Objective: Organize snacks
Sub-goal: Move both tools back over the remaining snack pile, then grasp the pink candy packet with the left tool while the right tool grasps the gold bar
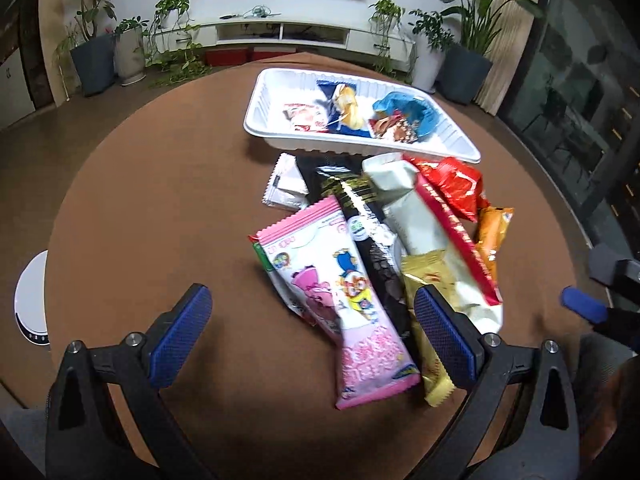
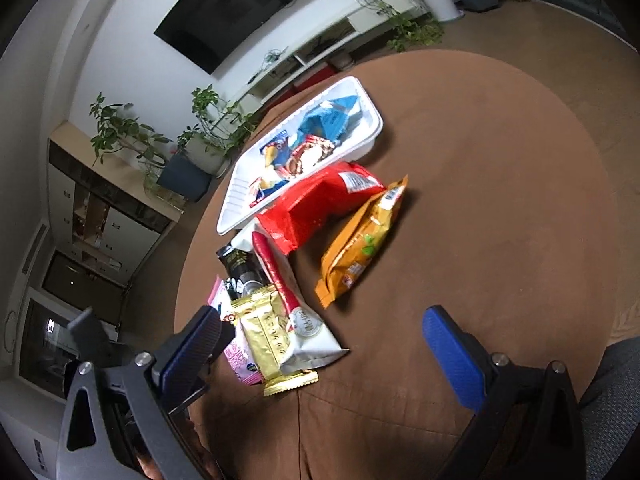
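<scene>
A white tray point(image 1: 264, 108) at the far side of the round brown table holds several wrapped snacks, among them a blue packet point(image 1: 412, 110). In front of it lies a loose pile: a pink cartoon packet point(image 1: 340, 296), a black bar point(image 1: 360, 216), a gold bar point(image 1: 424, 280), a white and red packet point(image 1: 424, 220), a red bag point(image 1: 452, 184) and an orange bag point(image 1: 494, 232). My left gripper point(image 1: 314, 314) is open above the pink packet. My right gripper point(image 2: 324, 332) is open over the near end of the pile, beside the gold bar point(image 2: 266, 332). The orange bag point(image 2: 362, 240) lies just beyond it.
The tray point(image 2: 232, 204) sits at the table's far edge. Bare brown tabletop point(image 2: 500, 184) spreads to the right of the pile. Potted plants point(image 1: 92, 52), a white TV cabinet point(image 1: 280, 34) and a white round device point(image 1: 30, 300) stand off the table.
</scene>
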`<state>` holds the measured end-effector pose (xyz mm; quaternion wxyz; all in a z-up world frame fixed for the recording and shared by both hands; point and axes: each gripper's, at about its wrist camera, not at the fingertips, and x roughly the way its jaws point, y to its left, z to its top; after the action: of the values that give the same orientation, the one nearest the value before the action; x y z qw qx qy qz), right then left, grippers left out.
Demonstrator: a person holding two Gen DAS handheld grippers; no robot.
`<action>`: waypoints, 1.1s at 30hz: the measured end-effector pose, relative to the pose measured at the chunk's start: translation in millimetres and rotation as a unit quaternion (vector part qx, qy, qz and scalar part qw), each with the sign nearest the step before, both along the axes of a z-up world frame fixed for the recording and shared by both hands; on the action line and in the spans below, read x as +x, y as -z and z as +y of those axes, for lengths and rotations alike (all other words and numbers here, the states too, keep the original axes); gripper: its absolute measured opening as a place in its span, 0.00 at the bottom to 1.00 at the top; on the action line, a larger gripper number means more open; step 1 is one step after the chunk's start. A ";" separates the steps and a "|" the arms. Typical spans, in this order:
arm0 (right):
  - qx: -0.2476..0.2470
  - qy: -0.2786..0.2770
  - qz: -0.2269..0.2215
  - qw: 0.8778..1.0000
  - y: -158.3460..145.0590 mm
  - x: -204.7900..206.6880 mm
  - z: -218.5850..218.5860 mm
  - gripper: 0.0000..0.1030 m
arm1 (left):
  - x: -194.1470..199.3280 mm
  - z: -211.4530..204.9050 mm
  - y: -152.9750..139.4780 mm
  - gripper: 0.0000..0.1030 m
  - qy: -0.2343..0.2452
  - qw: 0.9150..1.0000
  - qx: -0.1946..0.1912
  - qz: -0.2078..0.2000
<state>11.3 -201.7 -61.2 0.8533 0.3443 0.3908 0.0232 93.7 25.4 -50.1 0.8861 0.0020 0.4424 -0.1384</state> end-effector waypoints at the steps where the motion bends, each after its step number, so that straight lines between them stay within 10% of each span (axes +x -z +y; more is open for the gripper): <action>1: -0.007 -0.004 -0.004 1.000 -2.2 -0.5 1.1 1.00 | 2.8 1.0 2.3 0.99 0.000 1.000 0.000 0.006; 16: -0.086 -0.058 0.002 0.995 -8.2 4.6 31.0 0.81 | 32.0 3.9 27.0 0.96 -0.005 0.997 0.022 0.067; 24: -0.098 -0.071 0.004 0.993 -7.2 4.7 37.0 0.77 | 32.3 21.4 22.6 0.43 0.007 0.998 -0.011 0.069; 33: -0.135 -0.085 0.006 0.987 -8.3 5.6 47.3 0.74 | 20.0 20.2 22.6 0.37 0.031 0.995 -0.046 0.081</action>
<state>17.0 -154.4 -52.9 0.8846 0.1916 0.4232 0.0404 113.7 45.5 -72.7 0.8419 -0.0366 0.5053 -0.1859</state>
